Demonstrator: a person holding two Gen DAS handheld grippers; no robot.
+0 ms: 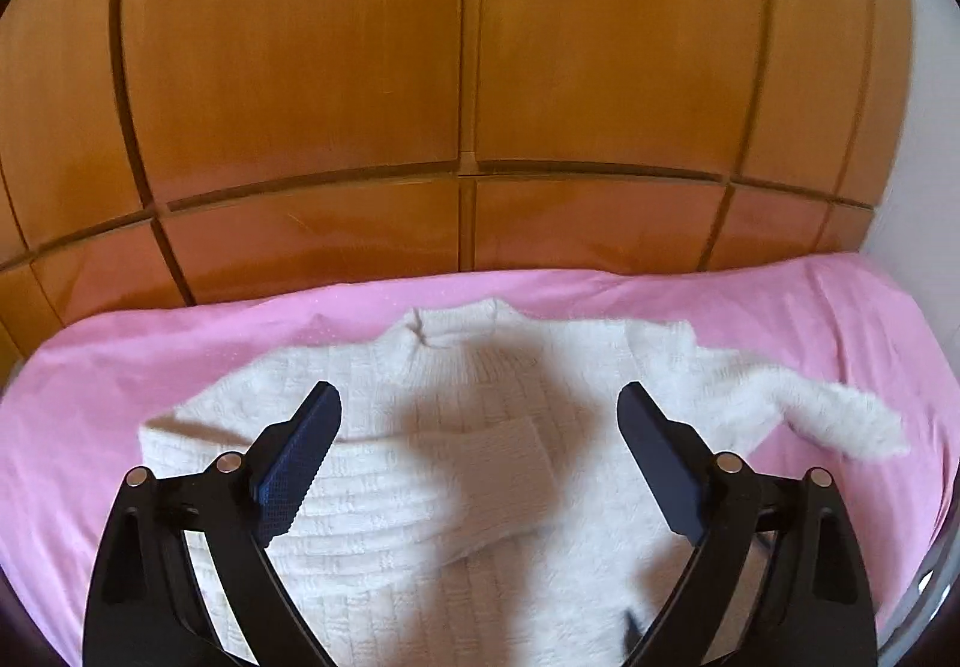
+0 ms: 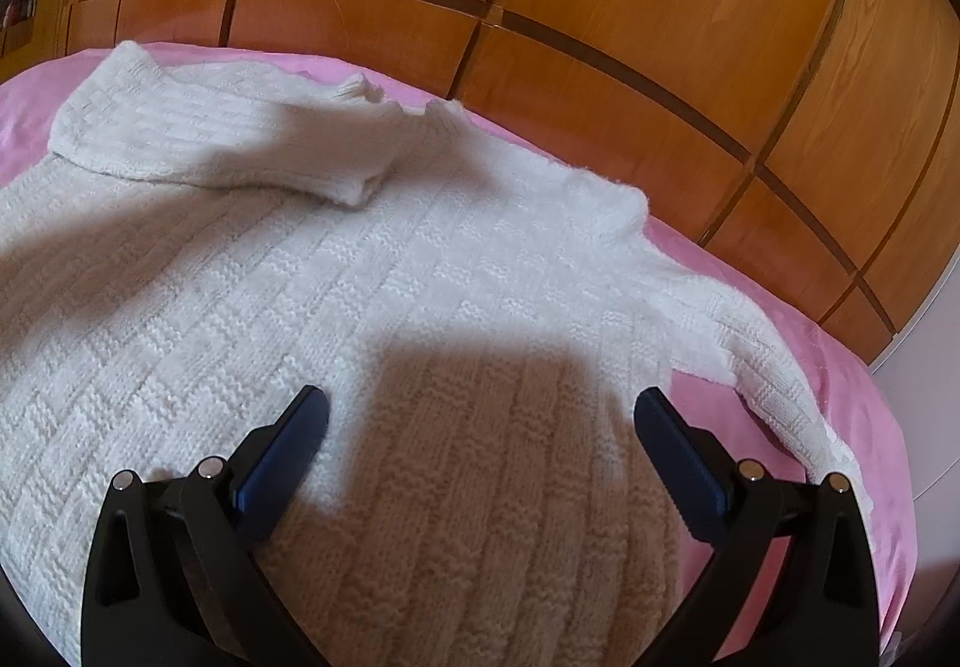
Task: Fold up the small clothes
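Note:
A white knitted sweater lies flat on a pink sheet, collar toward the far edge. It also shows in the right wrist view. One sleeve is folded across the chest; in the right wrist view it lies at the upper left. The other sleeve stretches out to the right, seen also in the right wrist view. My left gripper is open and empty above the chest. My right gripper is open and empty above the sweater's lower body.
A wooden panelled wardrobe stands right behind the bed, also in the right wrist view. A white wall is at the right. The pink sheet ends near the right edge.

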